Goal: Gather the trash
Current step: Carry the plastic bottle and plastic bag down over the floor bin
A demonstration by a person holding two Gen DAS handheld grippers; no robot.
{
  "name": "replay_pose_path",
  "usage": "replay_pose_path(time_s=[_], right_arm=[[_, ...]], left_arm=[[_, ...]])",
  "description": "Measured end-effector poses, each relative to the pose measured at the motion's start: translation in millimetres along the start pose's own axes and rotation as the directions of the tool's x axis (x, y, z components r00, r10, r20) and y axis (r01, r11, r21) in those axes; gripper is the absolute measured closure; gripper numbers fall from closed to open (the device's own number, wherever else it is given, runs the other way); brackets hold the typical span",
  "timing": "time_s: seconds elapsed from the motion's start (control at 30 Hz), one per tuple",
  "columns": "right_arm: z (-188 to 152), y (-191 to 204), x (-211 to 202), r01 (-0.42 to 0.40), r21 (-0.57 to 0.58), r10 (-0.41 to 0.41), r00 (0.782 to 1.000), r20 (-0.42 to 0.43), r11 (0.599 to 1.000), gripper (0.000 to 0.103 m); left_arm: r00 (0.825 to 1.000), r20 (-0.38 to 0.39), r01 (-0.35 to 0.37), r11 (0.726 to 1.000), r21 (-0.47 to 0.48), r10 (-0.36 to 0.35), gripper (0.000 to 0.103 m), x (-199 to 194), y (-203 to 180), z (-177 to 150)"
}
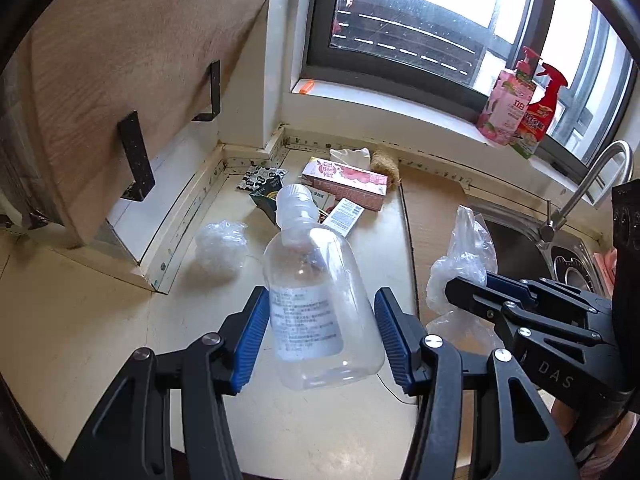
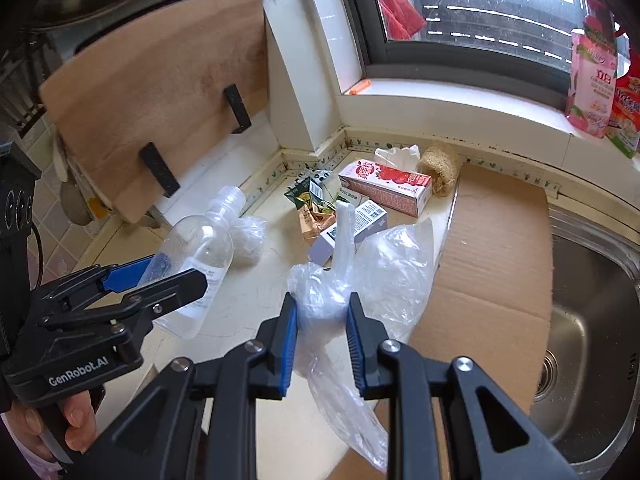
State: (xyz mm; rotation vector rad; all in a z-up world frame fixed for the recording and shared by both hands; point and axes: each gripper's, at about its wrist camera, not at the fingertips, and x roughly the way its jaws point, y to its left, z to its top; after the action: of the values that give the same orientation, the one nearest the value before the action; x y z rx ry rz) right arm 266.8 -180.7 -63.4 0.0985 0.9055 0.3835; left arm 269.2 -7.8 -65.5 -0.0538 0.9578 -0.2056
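1. The left gripper [image 1: 320, 336] pinches a clear plastic bottle [image 1: 316, 304] by its body, between the blue pads. The bottle is lifted above the counter [image 1: 80, 328], and its white cap points away toward the window [image 1: 420, 8].
2. The right gripper [image 2: 322, 332] pinches a crumpled clear plastic bag [image 2: 352, 280]. The bag hangs down below the jaws, above the counter edge and the cardboard sheet [image 2: 500, 248].
3. More trash lies on the counter near the corner: a pink carton [image 2: 384, 188], small boxes and wrappers [image 2: 320, 216], and a ball of plastic film [image 1: 220, 248].
4. The steel sink [image 2: 592, 320] is at the right, beside the cardboard.
5. A wooden cutting board [image 1: 132, 64] leans against the left wall.
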Motion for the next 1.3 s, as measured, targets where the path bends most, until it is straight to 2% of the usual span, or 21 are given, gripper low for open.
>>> replay_pose_path(time_s=[0.43,0.7,0.9,0.97,1.1,1.17,1.3], right_arm=[[-37.1,41.0,-112.0,-0.058,-0.078,0.065,0.994,0.093,0.995,0.08],[-80.8,63.1,-148.1,-0.105,-0.128,0.114,0.992,0.061,0.986,0.08],[-123.7,77.7,-154.6,-0.207,-0.126,0.213,0.976,0.035,0.97,0.08],[-137.5,81.2,-149.2,-0.223,-0.127,0.228,0.973,0.031,0.967,0.08],[-167.1,84.8,-133.0,-0.266,-0.11,0.268,0.963,0.011,0.958,0.08],[-182.7,86.8,-120.1,-0.274,-0.107,0.276,0.961,-0.001,0.956,0.08],[-216.1,93.7,-89.1,-0.242,-0.126,0.24,0.97,-0.03,0.962,0.08]], left_arm=[[0.998,0.04,0.053,0.998,0.024,-0.054,0.051,-110.3,-13.6,-62.0],[0.995,0.027,0.098,0.995,-0.003,-0.098,0.05,-139.4,-11.4,-112.9],[0.992,0.001,0.126,0.992,-0.025,-0.126,0.05,-147.6,-9.9,-154.1],[0.994,-0.003,0.108,0.994,-0.018,-0.108,0.05,-145.9,-9.7,-172.1],[0.993,-0.029,0.116,0.993,-0.033,-0.117,0.05,-133.5,-3.4,-203.6],[0.993,-0.032,0.113,0.993,-0.042,-0.115,0.05,-124.6,2.5,-221.9],[0.997,-0.017,0.078,0.996,-0.04,-0.079,0.05,-105.0,15.0,-259.2]])
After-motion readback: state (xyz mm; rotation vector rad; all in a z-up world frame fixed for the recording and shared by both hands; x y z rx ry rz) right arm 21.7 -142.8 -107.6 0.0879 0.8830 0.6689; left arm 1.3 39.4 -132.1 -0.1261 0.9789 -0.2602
